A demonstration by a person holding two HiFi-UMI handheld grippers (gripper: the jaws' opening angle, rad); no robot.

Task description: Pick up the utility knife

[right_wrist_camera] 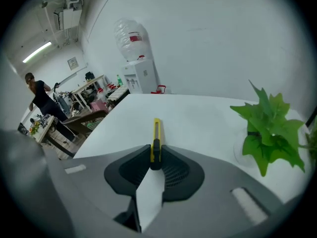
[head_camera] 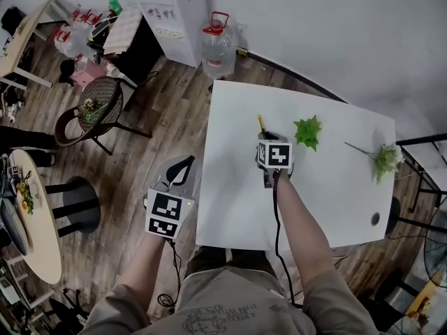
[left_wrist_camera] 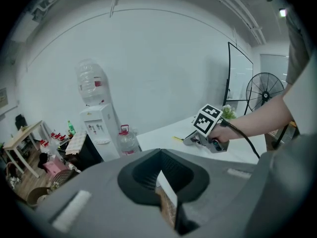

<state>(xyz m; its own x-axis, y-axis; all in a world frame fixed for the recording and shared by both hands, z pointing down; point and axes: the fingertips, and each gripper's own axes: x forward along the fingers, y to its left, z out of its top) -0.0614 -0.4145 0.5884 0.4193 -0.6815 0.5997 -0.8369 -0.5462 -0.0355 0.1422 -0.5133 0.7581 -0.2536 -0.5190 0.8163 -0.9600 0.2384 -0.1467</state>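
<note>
The utility knife (right_wrist_camera: 156, 138) is slim and yellow with a black slider. It points away across the white table (head_camera: 237, 208). My right gripper (right_wrist_camera: 155, 163) is shut on its near end, and the rest sticks out ahead of the jaws. From the head view the knife (head_camera: 260, 123) shows just beyond the right gripper (head_camera: 269, 142), near the table's middle. I cannot tell whether it is off the surface. My left gripper (head_camera: 178, 174) hangs off the table's left edge over the floor, shut with nothing in it. In the left gripper view its jaws (left_wrist_camera: 161, 171) meet, and the right gripper (left_wrist_camera: 208, 130) shows beyond.
A green leafy sprig (head_camera: 308, 132) lies just right of the right gripper, and another plant stem (head_camera: 383, 159) lies near the table's right edge. A water dispenser (head_camera: 173, 16), a water jug (head_camera: 218, 44) and a chair (head_camera: 98, 110) stand on the wooden floor to the left.
</note>
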